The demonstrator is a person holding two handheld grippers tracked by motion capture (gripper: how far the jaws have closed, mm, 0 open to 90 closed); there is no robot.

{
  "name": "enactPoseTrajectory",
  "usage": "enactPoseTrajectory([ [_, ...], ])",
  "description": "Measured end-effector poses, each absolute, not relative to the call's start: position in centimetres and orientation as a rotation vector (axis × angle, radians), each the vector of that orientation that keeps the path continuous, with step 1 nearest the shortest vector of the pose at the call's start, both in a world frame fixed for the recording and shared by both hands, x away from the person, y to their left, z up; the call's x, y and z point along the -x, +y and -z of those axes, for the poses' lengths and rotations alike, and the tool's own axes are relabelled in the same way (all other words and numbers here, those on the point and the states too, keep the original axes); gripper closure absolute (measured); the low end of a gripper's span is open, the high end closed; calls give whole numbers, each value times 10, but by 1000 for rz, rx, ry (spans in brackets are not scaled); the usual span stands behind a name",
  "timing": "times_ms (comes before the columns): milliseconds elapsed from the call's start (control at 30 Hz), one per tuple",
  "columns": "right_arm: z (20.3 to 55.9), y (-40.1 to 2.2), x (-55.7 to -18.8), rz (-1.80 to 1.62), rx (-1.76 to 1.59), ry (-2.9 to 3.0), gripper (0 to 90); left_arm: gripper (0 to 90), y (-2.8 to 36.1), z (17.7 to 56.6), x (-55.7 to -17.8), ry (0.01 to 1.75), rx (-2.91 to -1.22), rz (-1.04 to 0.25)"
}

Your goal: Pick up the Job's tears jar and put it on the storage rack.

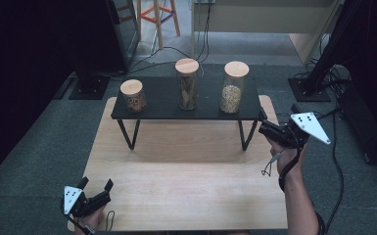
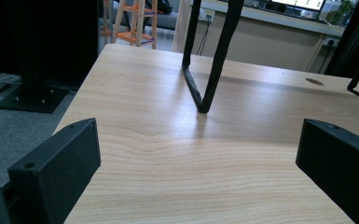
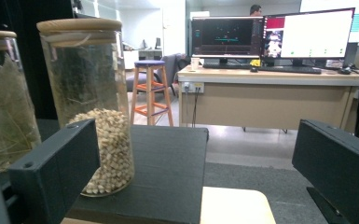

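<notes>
A black shelf on thin legs stands at the back of the wooden table. Three glass jars with wooden lids sit on it: a short one at the left, a tall one with dried leaves in the middle, and a tall one part-filled with pale grains at the right. My right gripper hovers open just off the shelf's right end, with the grain jar and the leaf jar ahead to its left. My left gripper is open and holds nothing, low over the table's front left corner, facing the shelf's leg.
Black stand bases sit on the grey floor at the back left and back right, with cables around them. A wooden stool stands behind the table. A desk with monitors lies farther back.
</notes>
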State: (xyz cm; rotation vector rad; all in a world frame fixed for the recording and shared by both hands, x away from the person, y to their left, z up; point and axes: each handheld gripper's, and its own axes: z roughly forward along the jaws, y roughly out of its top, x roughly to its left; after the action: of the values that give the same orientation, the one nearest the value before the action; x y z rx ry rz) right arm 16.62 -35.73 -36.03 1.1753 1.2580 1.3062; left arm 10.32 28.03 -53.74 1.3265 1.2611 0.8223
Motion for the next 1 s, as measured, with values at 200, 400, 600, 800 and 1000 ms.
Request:
enactPoseTrajectory([
  [200, 366, -362, -161, -1301, -1179, 1264, 8, 0, 279, 537, -103, 1260, -1331, -828],
  [400, 371, -366, -158, -1291, -1190, 1271, 8, 0, 279, 537, -103, 1261, -1330, -830],
  [600, 378, -367, -154, -1266, -1183, 1282, 8, 0, 279, 538, -103, 1260, -1327, -832],
  [800, 384, -368, -149, -1247, -1188, 1276, 9, 0, 277, 537, -103, 1263, -1335, -838],
  [1000, 392, -372, -145, -1253, -1197, 1273, 9, 0, 277, 536, -103, 1264, -1339, -840],
])
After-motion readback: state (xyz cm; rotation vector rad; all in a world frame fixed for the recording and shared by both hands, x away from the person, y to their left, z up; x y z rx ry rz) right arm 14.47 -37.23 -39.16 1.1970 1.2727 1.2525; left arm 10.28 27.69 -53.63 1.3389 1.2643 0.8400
